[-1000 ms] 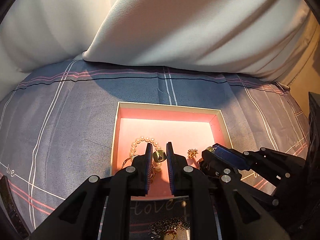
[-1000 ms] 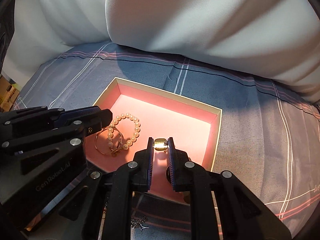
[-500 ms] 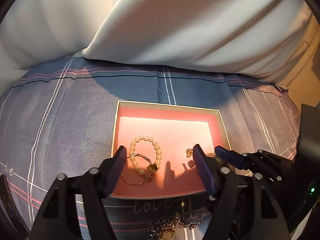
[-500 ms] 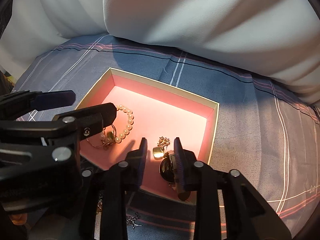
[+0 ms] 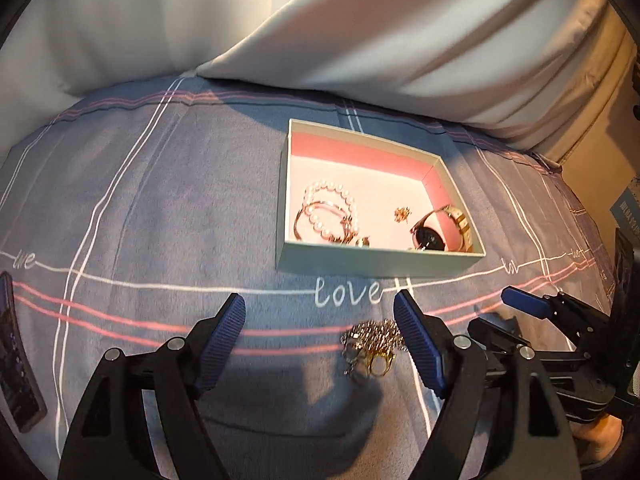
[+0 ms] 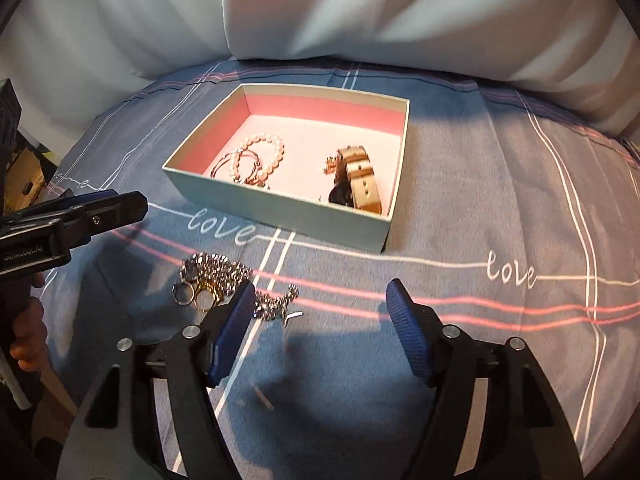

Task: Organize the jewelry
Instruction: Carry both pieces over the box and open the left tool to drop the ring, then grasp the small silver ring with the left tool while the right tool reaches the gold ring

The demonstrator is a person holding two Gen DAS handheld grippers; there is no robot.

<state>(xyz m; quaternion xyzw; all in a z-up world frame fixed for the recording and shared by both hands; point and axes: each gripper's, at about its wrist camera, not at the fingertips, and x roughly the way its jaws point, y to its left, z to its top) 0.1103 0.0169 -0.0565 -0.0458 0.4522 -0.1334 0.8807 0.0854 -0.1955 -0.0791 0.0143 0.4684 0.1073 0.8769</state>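
Observation:
A pale box with pink lining (image 5: 376, 262) (image 6: 280, 206) sits on the blue bedspread. Inside lie a pearl bracelet (image 5: 330, 208) (image 6: 262, 154), a thin gold bangle (image 5: 316, 222), a small gold charm (image 5: 402, 213) and a watch with a tan strap (image 5: 440, 230) (image 6: 358, 182). A heap of chain and rings (image 5: 372, 346) (image 6: 212, 278) lies on the bedspread in front of the box. My left gripper (image 5: 320, 336) is open and empty, just left of the heap. My right gripper (image 6: 320, 320) is open and empty, just right of it.
White pillows (image 5: 360, 32) (image 6: 360, 12) rise behind the box. A dark phone (image 5: 16, 356) lies at the far left edge in the left wrist view. The bedspread (image 6: 500, 184) spreads to the right of the box.
Both grippers opened, dropped their gold pieces in the box, and pulled back and up from it. They now hang over the bedspread by the chain heap.

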